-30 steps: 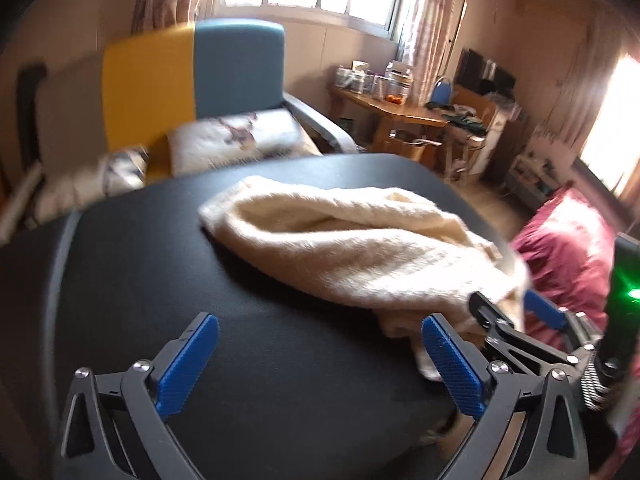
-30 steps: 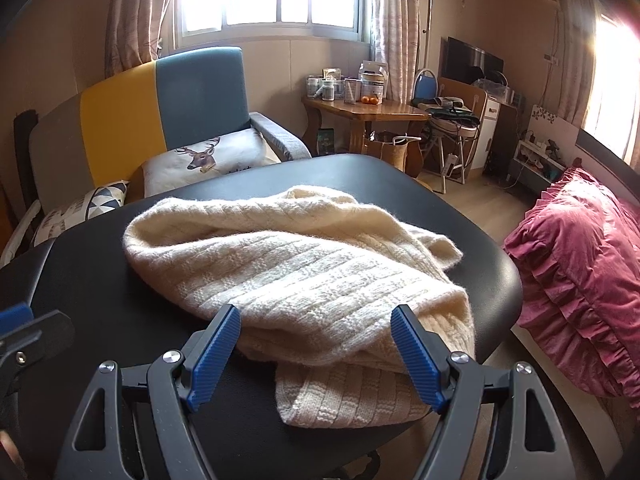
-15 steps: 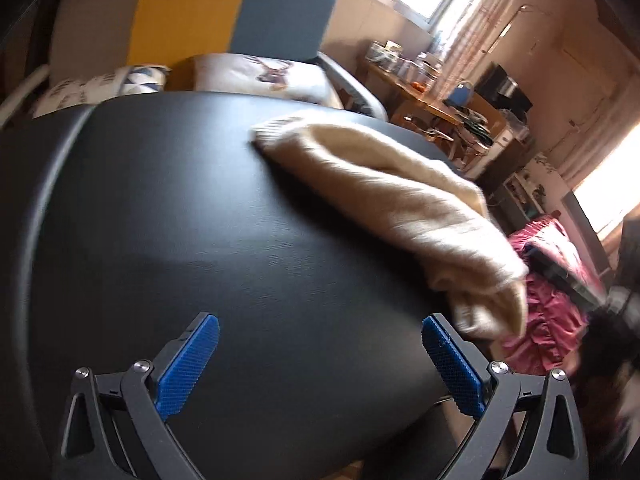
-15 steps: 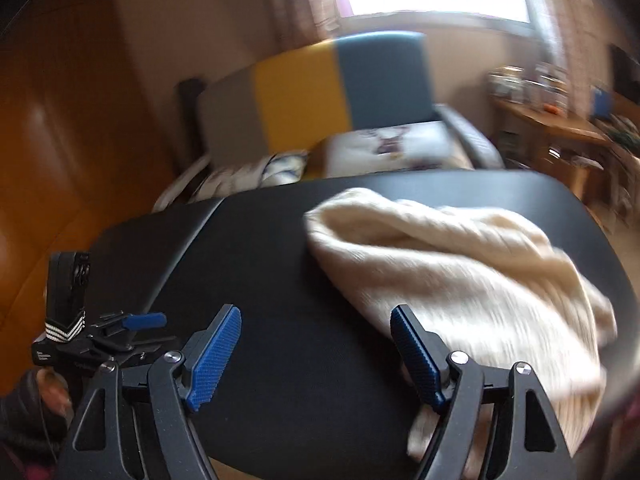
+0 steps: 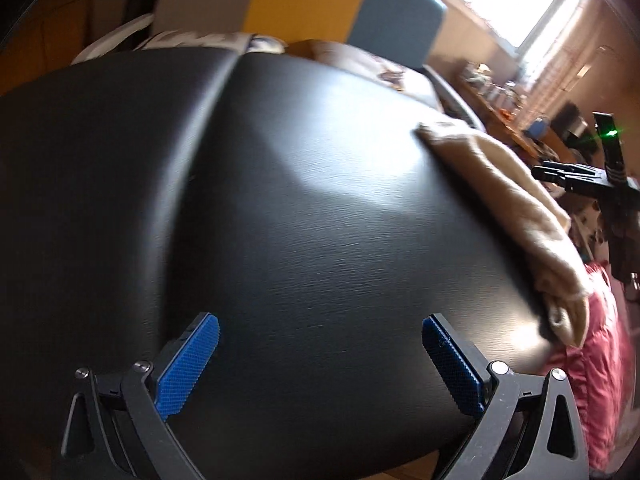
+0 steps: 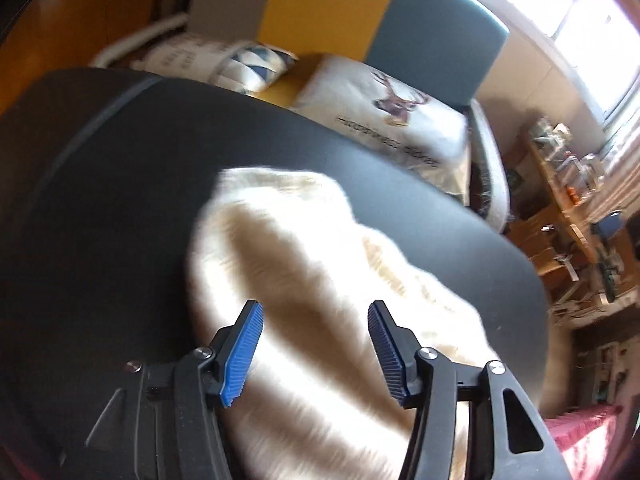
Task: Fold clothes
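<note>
A cream knitted sweater [image 6: 320, 280] lies bunched on the black table [image 6: 120, 200]. In the left wrist view the sweater [image 5: 516, 204] lies along the table's right edge, one end hanging over it. My right gripper [image 6: 316, 344] is open, just above the near part of the sweater, jaws astride it, empty. My left gripper [image 5: 320, 360] is open and empty over the bare black table [image 5: 300, 200], well left of the sweater. The right gripper also shows at the far right of the left wrist view [image 5: 560, 172].
A yellow and blue armchair [image 6: 380, 28] with a deer-print cushion [image 6: 392, 116] stands behind the table. A wooden side table [image 6: 572, 184] with jars is at the right. A pink bedspread [image 5: 592, 360] lies past the table's right edge.
My right gripper has swung back over the sweater and dropped close to it. My left gripper has moved left over bare table, away from the sweater. Both stay open.
</note>
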`<state>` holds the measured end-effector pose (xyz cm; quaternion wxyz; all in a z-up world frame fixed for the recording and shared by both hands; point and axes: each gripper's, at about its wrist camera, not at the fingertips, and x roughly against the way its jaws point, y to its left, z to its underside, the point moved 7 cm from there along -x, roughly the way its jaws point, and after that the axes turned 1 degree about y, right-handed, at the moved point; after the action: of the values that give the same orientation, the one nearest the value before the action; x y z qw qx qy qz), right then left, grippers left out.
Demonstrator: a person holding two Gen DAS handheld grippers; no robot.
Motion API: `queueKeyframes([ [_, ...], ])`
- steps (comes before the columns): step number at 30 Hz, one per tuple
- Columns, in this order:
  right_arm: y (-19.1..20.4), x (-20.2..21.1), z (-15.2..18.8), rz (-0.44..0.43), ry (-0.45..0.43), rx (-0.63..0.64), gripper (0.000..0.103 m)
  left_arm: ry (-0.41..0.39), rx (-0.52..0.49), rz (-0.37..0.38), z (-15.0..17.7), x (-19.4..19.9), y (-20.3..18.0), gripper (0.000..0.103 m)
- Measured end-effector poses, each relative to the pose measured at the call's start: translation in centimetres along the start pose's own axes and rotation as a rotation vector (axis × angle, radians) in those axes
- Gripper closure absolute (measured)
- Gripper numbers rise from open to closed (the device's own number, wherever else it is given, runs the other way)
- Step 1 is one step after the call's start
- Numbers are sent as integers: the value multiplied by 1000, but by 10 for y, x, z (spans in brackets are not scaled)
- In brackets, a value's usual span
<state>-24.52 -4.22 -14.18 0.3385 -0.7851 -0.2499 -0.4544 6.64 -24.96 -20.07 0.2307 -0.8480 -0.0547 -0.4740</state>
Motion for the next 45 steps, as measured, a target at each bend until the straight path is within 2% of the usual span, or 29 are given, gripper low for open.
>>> queueKeyframes([
  [2, -3, -22, -1, 53, 56, 52, 47, 9, 35, -9, 1, -3, 11, 0],
  [3, -4, -31, 3, 68, 85, 76, 56, 11, 52, -10, 0, -4, 14, 0],
  [4, -6, -40, 6, 96, 123, 80, 94, 13, 68, -11, -1, -5, 16, 0],
  [6, -5, -35, 18, 112, 118, 51, 93, 13, 96, 2, -3, -5, 18, 0],
  [9, -8, -6, 22, 122, 39, 9, 94, 15, 126, 20, -7, -5, 17, 0],
  [12, -31, 37, 23, 182, -48, -26, 94, 16, 116, 28, -10, -6, 13, 0],
  [14, -55, 72, 28, 241, -106, -66, 94, 20, 99, 33, -13, -8, 8, 0],
  [18, -121, 118, 47, 376, -167, -151, 94, 28, 28, 66, -24, -13, -23, 0],
  [21, -175, 140, 85, 467, -158, -253, 94, 35, -29, 116, -37, -18, -61, 0],
  [24, -222, 133, 135, 506, -98, -383, 94, 44, -77, 189, -51, -24, -107, 0],
  [28, -247, 91, 197, 448, -6, -550, 93, 83, -137, 274, -69, -38, -176, 0],
  [33, -243, 52, 248, 344, 20, -702, 93, 195, -160, 354, -77, -72, -246, 1],
  [38, -248, 44, 273, 242, -35, -849, 88, 296, -147, 410, -74, -103, -293, 1],
  [40, -248, 54, 279, 199, -90, -919, 81, 337, -128, 433, -73, -116, -310, 1],
  [45, -213, 91, 288, 121, -208, -906, 80, 452, -28, 484, -64, -149, -338, 2],
])
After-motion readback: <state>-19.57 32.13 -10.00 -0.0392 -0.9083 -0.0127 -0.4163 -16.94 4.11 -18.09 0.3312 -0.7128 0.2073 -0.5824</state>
